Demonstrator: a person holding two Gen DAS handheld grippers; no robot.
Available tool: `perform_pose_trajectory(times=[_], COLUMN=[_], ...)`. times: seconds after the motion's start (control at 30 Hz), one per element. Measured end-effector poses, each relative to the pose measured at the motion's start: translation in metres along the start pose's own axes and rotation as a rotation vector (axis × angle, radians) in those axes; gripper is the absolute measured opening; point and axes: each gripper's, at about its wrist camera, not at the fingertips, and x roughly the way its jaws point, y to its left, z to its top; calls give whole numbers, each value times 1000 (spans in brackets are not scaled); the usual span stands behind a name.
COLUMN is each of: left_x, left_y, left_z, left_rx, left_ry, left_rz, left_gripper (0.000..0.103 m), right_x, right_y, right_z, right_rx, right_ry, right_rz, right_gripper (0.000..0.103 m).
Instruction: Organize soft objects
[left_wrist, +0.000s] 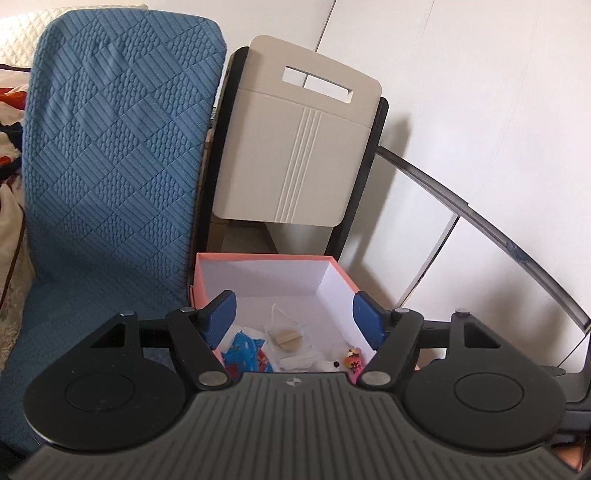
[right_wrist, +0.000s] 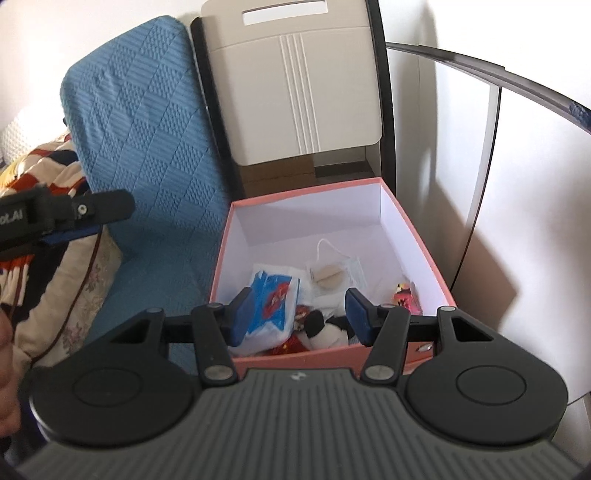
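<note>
While both tools hang empty above the pink box (right_wrist: 413, 236), left tool (left_wrist: 293, 317) and right tool (right_wrist: 297, 314) with jaws apart, contents sit at its 6 o'clock end: blue packet (right_wrist: 273, 299), face mask (right_wrist: 332, 273), plush toy (right_wrist: 321, 325). Step judged: between items. Next: fetch another soft object.

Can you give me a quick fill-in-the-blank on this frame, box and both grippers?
1. The open box has a ____ outside and a white inside.
2. The blue-and-white packet lies ____ the box.
3. Both the left gripper and the right gripper have jaws that are ____, with nothing gripped.
4. The blue quilted cushion stands to the ____ of the box in both views.

Missing words: pink; inside; open; left
</note>
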Motion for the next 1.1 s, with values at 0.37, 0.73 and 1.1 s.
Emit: perform_pose_trajectory(times=[0.37,0.73,1.1], left_x=[-15,-18,-21], left_y=[9,14,12], left_z=[-37,-43,-43], left_rx=[19,-2,29], left_ry=[32,29,24], left_rz=[58,62,112], left_gripper=[75,98,103], right_x=[-9,-14,-15], right_y=[11,7,6], right_z=[-33,-42,-44], right_rx=[14,3,13], right_ry=[1,4,-1], right_rz=[-3,-50,-65], right_gripper=[57,74,103])
